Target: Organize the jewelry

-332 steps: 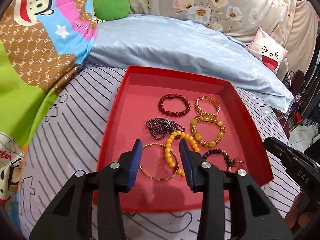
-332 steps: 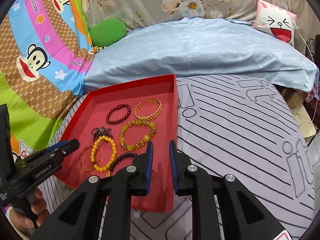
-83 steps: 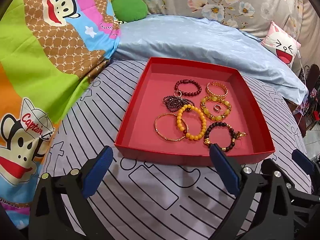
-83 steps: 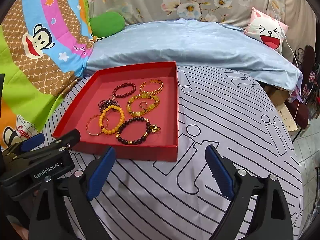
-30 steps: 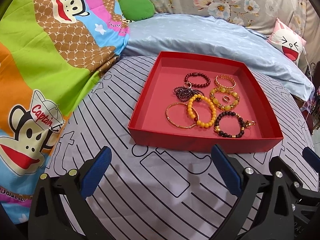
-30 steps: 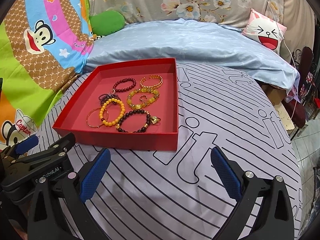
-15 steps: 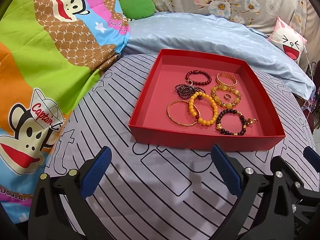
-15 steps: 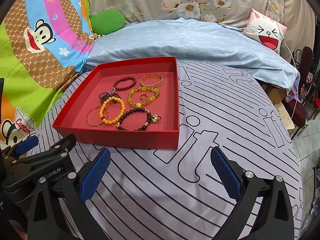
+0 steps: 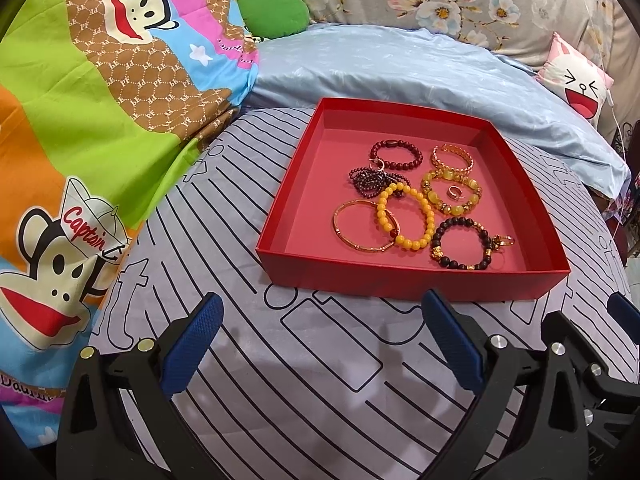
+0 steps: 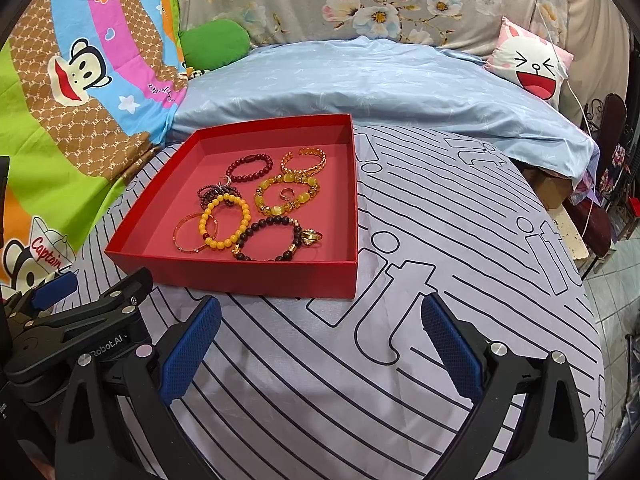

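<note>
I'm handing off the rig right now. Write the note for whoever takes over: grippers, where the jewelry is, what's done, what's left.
Left gripper: open, empty, hovering over the striped sheet short of the red tray.
Right gripper: open, empty, also short of the tray.
All visible jewelry is in the tray: dark red bracelet, gold cuff, yellow-green bracelet with a small ring inside it, dark bead cluster, thin gold bangle overlapped by the orange bead bracelet, black bead bracelet.
Done: pieces gathered in the tray.
Left: possibly separating the overlapping pieces.
</note>
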Motion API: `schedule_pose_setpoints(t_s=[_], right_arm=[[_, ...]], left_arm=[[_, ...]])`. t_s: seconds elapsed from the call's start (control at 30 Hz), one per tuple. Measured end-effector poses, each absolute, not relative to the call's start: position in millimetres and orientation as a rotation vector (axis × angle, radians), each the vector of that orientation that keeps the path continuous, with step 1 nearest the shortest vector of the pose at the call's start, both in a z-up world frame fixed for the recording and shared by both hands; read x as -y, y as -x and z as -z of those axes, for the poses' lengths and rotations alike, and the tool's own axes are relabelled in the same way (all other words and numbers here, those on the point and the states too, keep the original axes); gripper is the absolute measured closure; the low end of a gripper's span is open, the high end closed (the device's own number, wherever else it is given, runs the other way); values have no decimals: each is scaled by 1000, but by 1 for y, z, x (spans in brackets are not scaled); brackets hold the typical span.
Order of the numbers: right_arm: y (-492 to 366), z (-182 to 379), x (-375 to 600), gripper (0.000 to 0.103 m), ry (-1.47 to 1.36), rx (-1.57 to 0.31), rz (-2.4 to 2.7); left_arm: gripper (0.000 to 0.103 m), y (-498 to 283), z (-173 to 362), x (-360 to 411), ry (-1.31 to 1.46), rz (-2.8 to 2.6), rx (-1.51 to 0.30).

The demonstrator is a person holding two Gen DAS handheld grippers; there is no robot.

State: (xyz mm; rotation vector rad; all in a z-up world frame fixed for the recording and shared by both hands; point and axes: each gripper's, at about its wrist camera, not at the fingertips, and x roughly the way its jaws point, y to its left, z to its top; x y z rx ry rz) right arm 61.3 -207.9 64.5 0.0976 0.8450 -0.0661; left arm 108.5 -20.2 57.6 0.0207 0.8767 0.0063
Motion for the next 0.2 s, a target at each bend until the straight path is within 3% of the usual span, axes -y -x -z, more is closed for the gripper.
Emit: schedule_pose_setpoints(t_s=[0.2], right_arm=[[-61, -64, 208, 6, -98, -844, 68]], left_arm=[[8, -109, -57, 21, -16, -4, -877]])
